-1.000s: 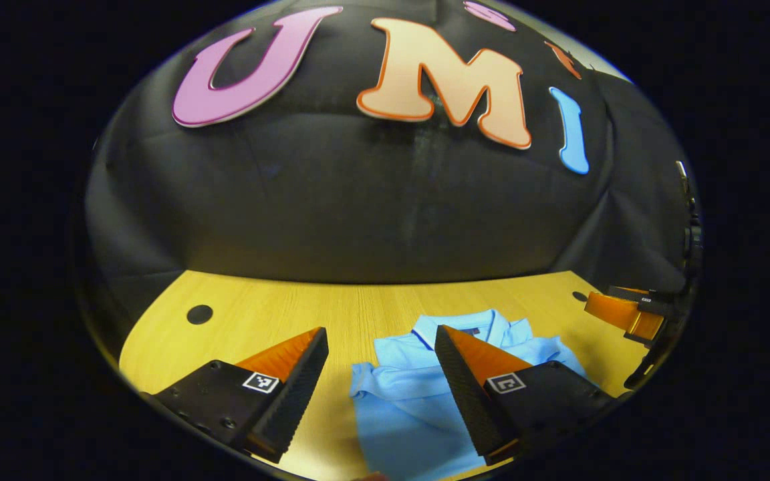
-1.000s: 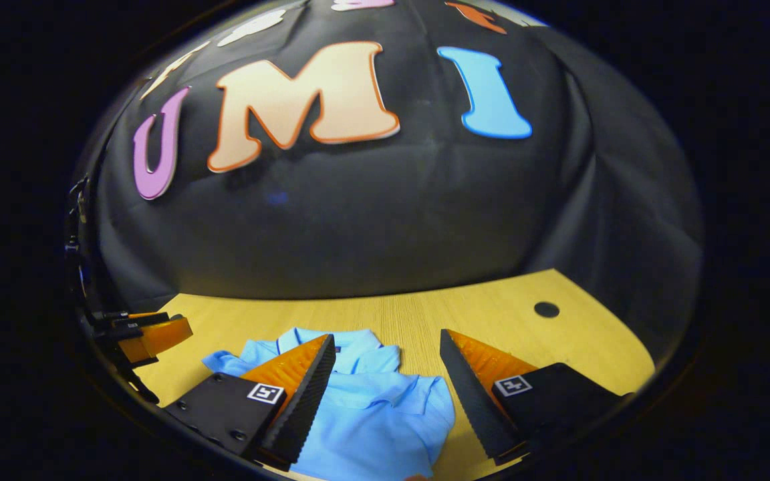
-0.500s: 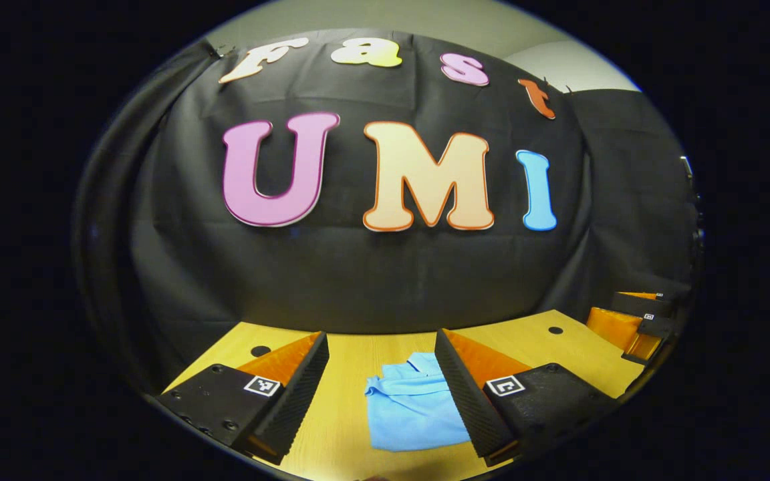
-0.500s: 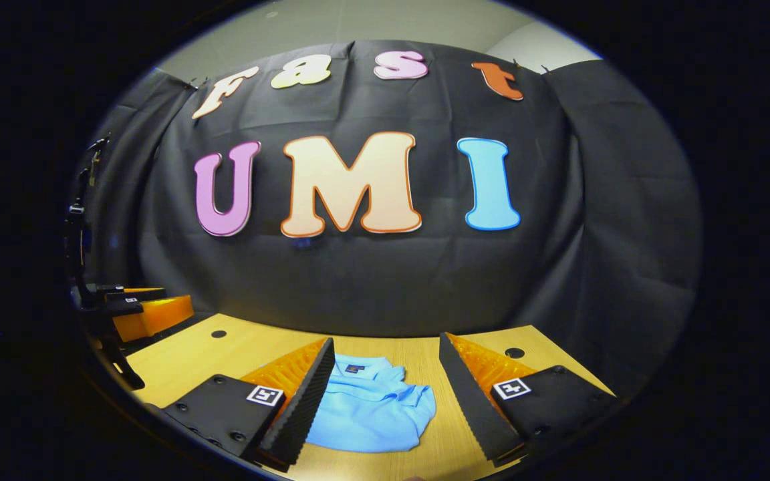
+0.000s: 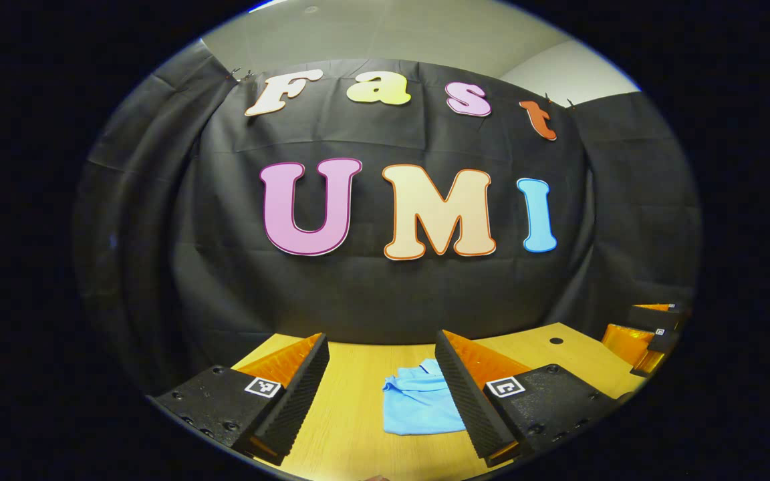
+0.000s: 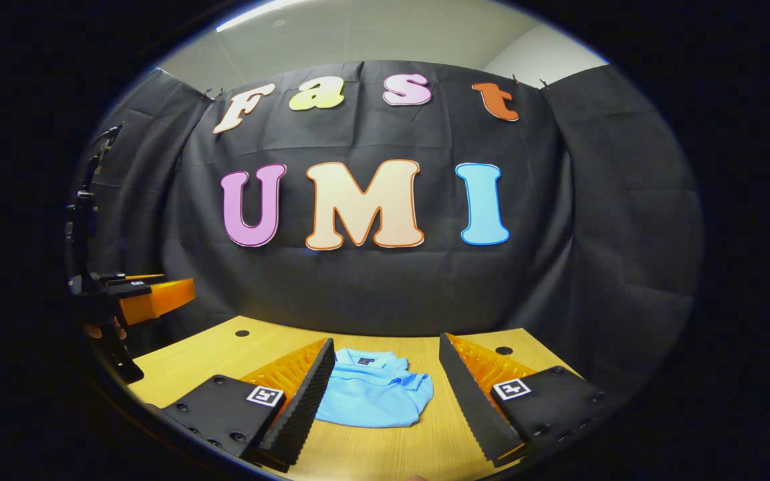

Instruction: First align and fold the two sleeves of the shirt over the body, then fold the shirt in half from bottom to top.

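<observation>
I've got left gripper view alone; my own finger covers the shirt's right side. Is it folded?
Observer: Right gripper view has the whole shirt: a compact folded stack, collar at the far end, flat on the table.
Operator: Right one holding anything?
Observer: No. The right hand-held gripper is open, with nothing between its fingers.
Operator: How high is mine?
Observer: The left hand-held gripper hangs well above the table's left side, clear of the shirt.

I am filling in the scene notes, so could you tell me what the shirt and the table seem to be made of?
Shirt: soft matte knit, probably cotton or a blend; it creases, folds flat and has a collar.
Table: light wood or wood-look laminate, smooth with slight sheen; fine straight grain lines show, but veneer and print cannot be told apart.
</observation>
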### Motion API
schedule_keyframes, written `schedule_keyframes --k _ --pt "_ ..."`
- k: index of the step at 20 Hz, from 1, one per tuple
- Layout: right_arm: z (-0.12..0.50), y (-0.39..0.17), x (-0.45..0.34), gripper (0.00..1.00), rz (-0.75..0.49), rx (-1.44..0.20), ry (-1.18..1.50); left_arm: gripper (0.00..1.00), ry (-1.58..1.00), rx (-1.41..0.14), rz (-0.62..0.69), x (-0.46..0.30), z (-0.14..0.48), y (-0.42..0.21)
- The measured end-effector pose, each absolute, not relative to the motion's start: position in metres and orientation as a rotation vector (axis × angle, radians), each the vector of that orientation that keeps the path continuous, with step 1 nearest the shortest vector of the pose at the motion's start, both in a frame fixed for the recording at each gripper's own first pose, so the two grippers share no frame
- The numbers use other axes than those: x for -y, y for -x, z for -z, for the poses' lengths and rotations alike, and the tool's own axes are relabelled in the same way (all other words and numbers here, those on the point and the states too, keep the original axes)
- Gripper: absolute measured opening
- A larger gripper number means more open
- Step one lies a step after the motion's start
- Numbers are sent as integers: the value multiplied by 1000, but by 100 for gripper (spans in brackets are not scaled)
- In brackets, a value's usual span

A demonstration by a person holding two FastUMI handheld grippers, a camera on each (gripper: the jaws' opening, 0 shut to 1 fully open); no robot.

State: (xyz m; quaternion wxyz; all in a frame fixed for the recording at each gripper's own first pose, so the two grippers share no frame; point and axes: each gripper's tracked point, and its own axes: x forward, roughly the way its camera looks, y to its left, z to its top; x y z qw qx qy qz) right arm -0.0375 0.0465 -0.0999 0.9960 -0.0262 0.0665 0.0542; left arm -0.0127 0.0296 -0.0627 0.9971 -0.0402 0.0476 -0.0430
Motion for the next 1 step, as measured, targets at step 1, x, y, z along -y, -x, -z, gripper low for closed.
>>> schedule_keyframes --k 1 --pt "95 38 -46 97 -107 -125 59 95 77 -98 86 -30 63 15"
